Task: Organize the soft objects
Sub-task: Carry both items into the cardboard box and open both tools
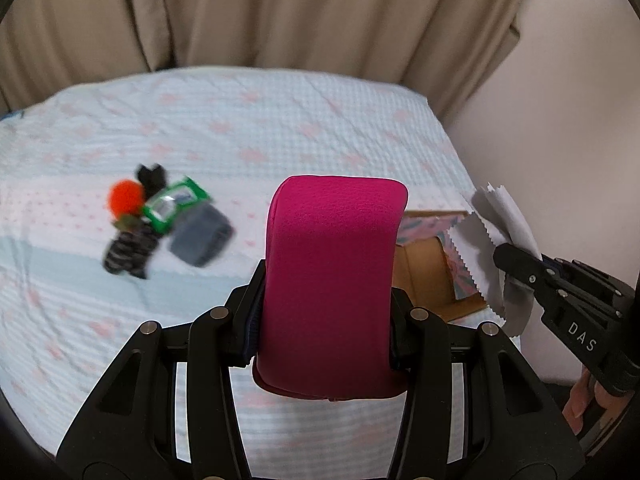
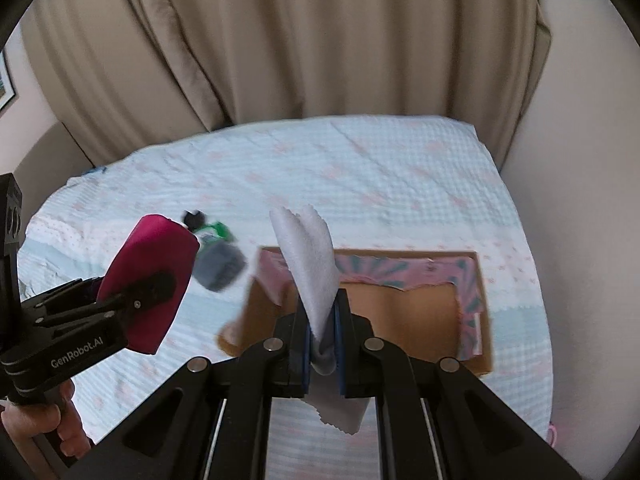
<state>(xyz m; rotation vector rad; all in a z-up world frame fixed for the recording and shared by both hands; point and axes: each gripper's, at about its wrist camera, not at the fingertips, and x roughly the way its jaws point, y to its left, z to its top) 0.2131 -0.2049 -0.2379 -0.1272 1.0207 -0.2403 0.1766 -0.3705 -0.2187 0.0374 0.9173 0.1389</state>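
- Left tongs (image 1: 332, 292) clamped across magenta padded fabric pouch (image 1: 334, 280), carried above bed (image 1: 280, 128);
- Right tongs (image 2: 323, 332) pinched together on white zigzag-edged cloth (image 2: 310, 264), over open cardboard box (image 2: 416, 316), presumably its destination.

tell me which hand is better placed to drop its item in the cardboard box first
Right, probably. The right gripper, shut on the white cloth, points straight at the cardboard box. The left gripper, holding the magenta pad, sits off to the box's left side.
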